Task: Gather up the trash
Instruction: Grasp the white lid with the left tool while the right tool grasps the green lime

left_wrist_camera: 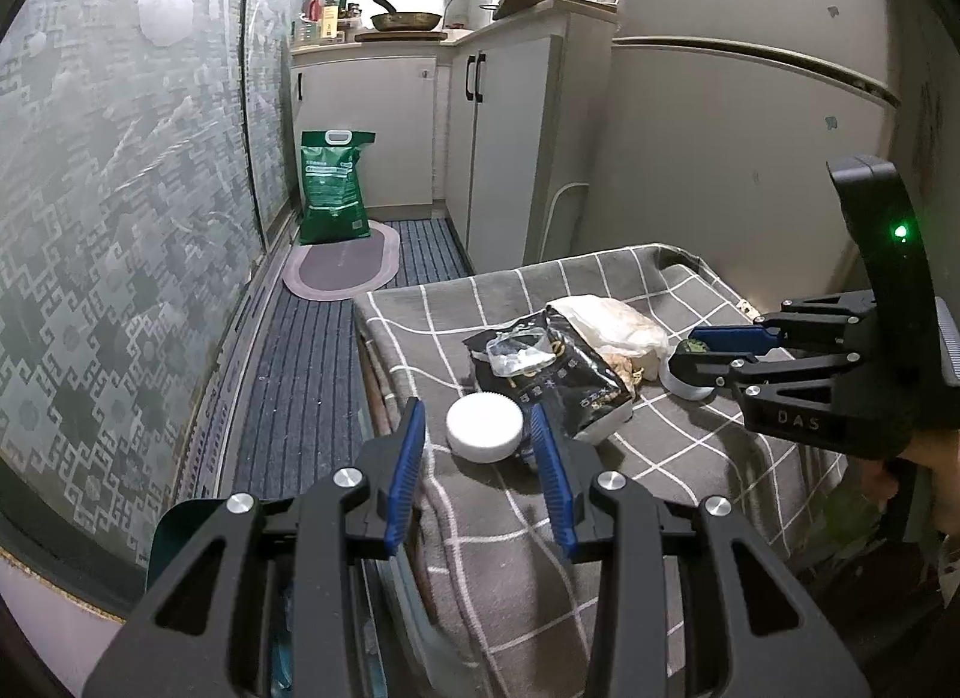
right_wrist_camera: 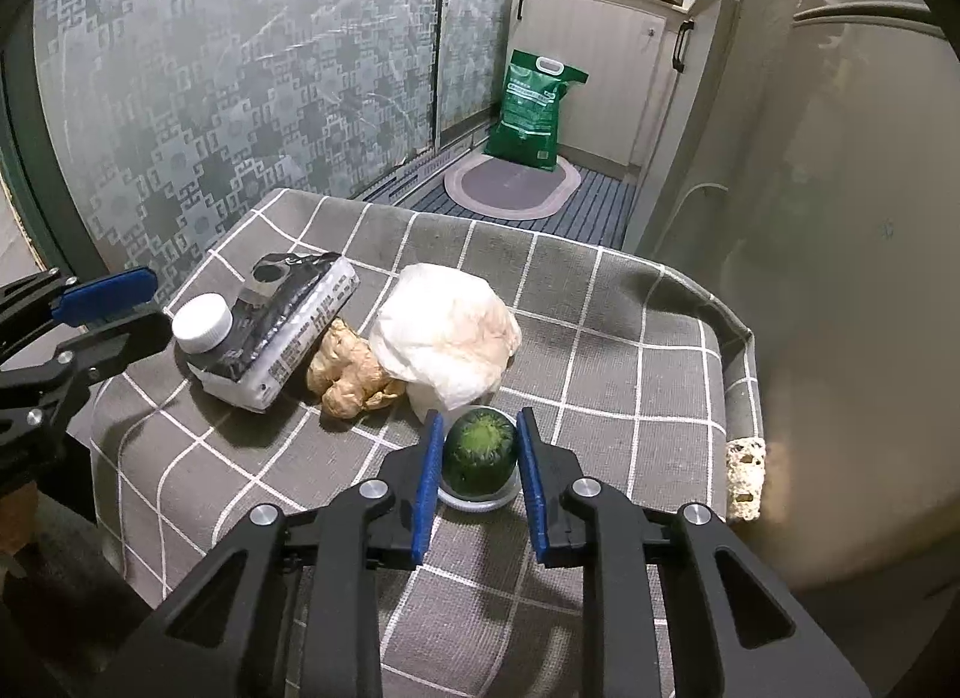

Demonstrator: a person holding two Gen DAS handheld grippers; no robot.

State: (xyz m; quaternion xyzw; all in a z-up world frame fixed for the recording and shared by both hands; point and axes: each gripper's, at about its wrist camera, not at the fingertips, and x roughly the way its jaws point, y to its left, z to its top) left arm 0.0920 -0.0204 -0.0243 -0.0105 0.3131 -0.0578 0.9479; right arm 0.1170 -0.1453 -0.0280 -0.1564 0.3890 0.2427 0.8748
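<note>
Grey checked cloth covers the table [right_wrist_camera: 600, 350], and every piece of trash still lies on it; the white-capped dark bottle [right_wrist_camera: 202, 321] sits near the left edge against a black foil packet [right_wrist_camera: 288, 326], with a tan crumpled wrapper [right_wrist_camera: 345, 368] and a white crumpled paper wad [right_wrist_camera: 447, 332] toward the middle. The left gripper [left_wrist_camera: 480, 446] straddles the bottle's cap, jaws moderately apart and not touching; the right gripper [right_wrist_camera: 480, 446] has narrowed onto the green vegetable stub in a small white cup [right_wrist_camera: 480, 449] near the front edge, pads seemingly just meeting it. Collection looks barely begun; no bin is identifiable.
</note>
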